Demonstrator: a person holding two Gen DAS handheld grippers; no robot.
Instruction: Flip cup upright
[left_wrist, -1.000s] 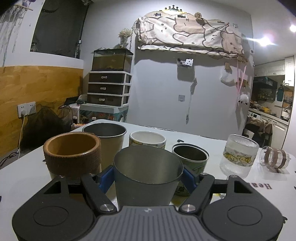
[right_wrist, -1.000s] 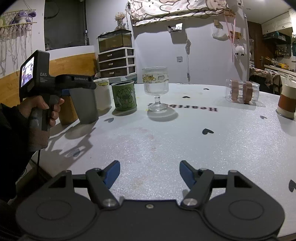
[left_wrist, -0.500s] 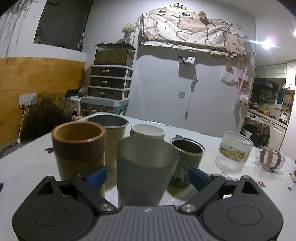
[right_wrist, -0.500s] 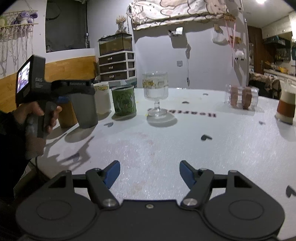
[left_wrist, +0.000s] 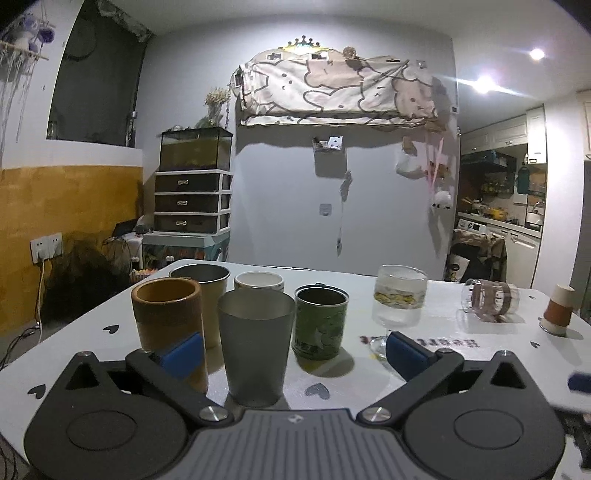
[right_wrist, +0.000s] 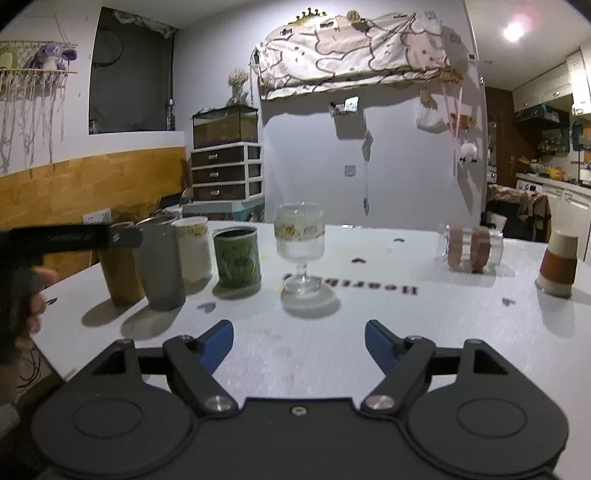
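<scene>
A grey metal cup (left_wrist: 255, 343) stands upright on the white table (left_wrist: 436, 369), also in the right wrist view (right_wrist: 160, 267). My left gripper (left_wrist: 293, 354) is open wide, its blue pads apart from the cup and pulled back from it. My right gripper (right_wrist: 299, 341) is open and empty over the table's near part. A clear glass with brown bands (left_wrist: 489, 300) lies on its side at the right, also in the right wrist view (right_wrist: 469, 249). A paper cup (left_wrist: 557, 310) stands mouth down further right, also in the right wrist view (right_wrist: 559, 264).
Upright beside the grey cup: a brown cup (left_wrist: 166, 314), a steel cup (left_wrist: 201, 284), a white cup (left_wrist: 258, 282), a green tin cup (left_wrist: 319, 321) and a stemmed glass (left_wrist: 399, 301). The table's left edge runs close to the brown cup.
My left gripper opened, let go of the grey cup and drew back; the cup stays standing upright. My right gripper moved a little nearer the cups.
</scene>
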